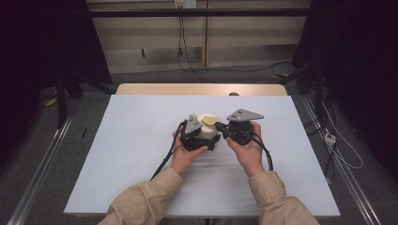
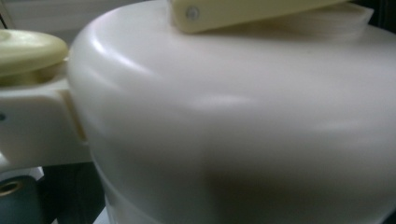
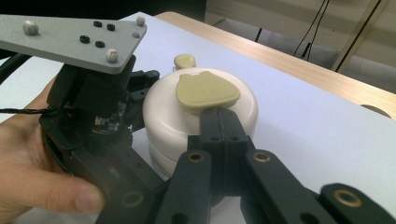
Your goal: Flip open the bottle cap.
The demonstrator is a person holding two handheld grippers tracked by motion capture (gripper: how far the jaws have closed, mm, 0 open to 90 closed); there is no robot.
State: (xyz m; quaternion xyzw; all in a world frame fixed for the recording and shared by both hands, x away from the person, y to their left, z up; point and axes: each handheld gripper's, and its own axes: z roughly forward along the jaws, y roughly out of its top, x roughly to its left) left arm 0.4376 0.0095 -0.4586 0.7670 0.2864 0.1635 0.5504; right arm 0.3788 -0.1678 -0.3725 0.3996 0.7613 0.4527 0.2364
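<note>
A white round container [image 1: 209, 132] stands mid-table with a beige flap [image 1: 209, 120] on its lid. My left gripper [image 1: 202, 138] hugs it from the left, jaws around the body and pressing on it; its own camera sits right against the white wall [image 2: 233, 121], under the beige flap [image 2: 243, 13]. From the right comes my right gripper [image 1: 219, 125], jaws shut together. In its own view the right gripper [image 3: 219, 116] touches the near edge of the flap [image 3: 205, 91] on the container [image 3: 163, 116]. The left gripper [image 3: 142, 93] sits at the container's left.
A small beige knob [image 3: 184, 60] juts from the container's far side, also seen as the knob [image 2: 23, 49] at the left. A white sheet [image 1: 131, 150] covers the wooden table [image 1: 202, 89]. Cables trail from both grippers toward the person. Dark frames and rails flank the table.
</note>
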